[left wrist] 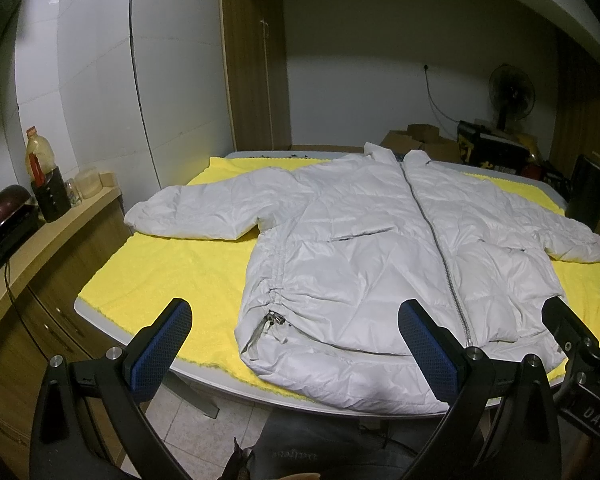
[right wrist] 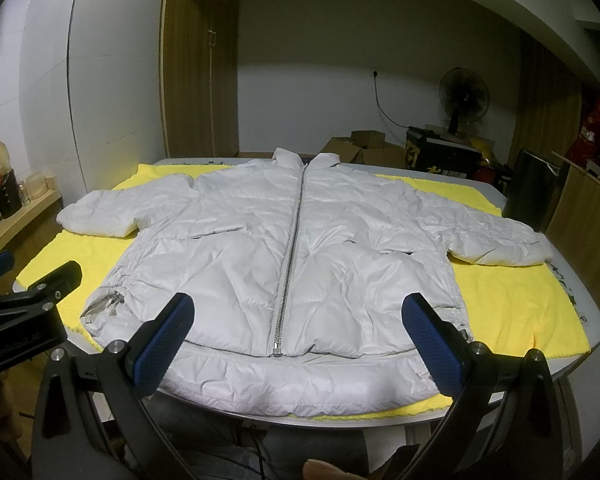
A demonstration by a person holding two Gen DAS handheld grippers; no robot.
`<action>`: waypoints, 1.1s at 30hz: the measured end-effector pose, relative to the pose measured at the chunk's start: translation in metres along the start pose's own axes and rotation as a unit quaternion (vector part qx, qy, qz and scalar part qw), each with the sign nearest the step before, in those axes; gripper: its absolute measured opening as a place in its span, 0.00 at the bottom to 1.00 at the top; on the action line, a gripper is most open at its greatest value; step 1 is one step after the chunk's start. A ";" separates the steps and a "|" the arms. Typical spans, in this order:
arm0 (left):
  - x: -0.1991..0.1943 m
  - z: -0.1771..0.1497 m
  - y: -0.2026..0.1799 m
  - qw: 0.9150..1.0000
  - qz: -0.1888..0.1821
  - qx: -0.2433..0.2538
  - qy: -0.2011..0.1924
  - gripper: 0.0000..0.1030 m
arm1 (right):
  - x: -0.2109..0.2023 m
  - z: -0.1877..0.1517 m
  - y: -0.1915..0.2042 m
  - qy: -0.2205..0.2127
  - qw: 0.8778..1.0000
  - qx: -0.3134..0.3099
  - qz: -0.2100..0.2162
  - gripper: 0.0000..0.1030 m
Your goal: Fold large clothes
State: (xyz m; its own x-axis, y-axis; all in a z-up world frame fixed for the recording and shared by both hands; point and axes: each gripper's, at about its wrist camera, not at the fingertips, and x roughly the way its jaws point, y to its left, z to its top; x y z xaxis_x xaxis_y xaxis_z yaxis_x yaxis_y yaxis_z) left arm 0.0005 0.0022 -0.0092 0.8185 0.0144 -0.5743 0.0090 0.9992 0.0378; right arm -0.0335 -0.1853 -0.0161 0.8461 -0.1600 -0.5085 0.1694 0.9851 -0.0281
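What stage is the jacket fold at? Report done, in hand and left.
Done: the white puffer jacket lies spread flat, zipped, front up, on the yellow towel, both sleeves out to the sides. In hand: nothing; the left gripper and right gripper are both open above the hem, gripping no fabric. Left: all the folding, as neither the left sleeve nor the right sleeve is folded in yet.

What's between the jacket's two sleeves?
The jacket's zipped body lies between the left sleeve and the right sleeve, clearest in the right wrist view.
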 end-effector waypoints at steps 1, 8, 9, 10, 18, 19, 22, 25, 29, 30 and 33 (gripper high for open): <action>0.001 0.001 0.002 1.000 -0.006 -0.005 0.003 1.00 | 0.000 0.001 0.000 0.001 1.000 0.000 0.000 1.00; 0.047 0.017 0.067 0.949 -0.247 -0.174 0.089 1.00 | -0.002 0.000 0.001 0.000 1.000 0.001 0.006 1.00; 0.058 0.023 0.089 0.938 -0.265 -0.207 0.080 1.00 | -0.002 0.000 0.000 -0.002 1.000 0.001 0.008 1.00; 0.063 0.026 0.101 0.935 -0.265 -0.223 0.076 1.00 | -0.001 0.000 -0.001 -0.004 1.000 0.002 0.009 1.00; 0.173 0.061 0.268 0.908 -0.168 -0.376 0.073 1.00 | 0.040 -0.012 0.000 0.028 0.997 0.000 0.070 1.00; 0.188 0.060 0.281 0.894 -0.185 -0.399 0.084 1.00 | 0.052 -0.014 0.002 0.047 0.995 -0.005 0.086 1.00; 0.245 0.053 0.310 0.855 -0.205 -0.463 0.116 1.00 | 0.076 -0.021 0.009 0.075 0.992 -0.009 0.104 1.00; 0.287 0.053 0.321 0.851 -0.198 -0.470 0.122 1.00 | 0.087 -0.024 0.012 0.075 0.990 -0.017 0.117 1.00; 0.333 0.050 0.338 0.831 -0.213 -0.495 0.137 1.00 | 0.090 -0.020 0.012 0.060 0.991 -0.032 0.113 1.00; 0.343 0.050 0.341 0.826 -0.219 -0.500 0.137 1.00 | 0.091 -0.018 0.011 0.057 0.991 -0.033 0.112 1.00; 0.365 0.049 0.347 0.824 -0.227 -0.500 0.141 1.00 | 0.098 -0.011 0.007 0.054 0.992 -0.029 0.108 1.00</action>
State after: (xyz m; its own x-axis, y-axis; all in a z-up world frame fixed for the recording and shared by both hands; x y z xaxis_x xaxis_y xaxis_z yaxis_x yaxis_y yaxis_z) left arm 0.3302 0.3519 -0.1653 0.6930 -0.5030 -0.5165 -0.3154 0.4327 -0.8446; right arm 0.0447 -0.1937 -0.0758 0.8000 0.0603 -0.5969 -0.0430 0.9981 0.0432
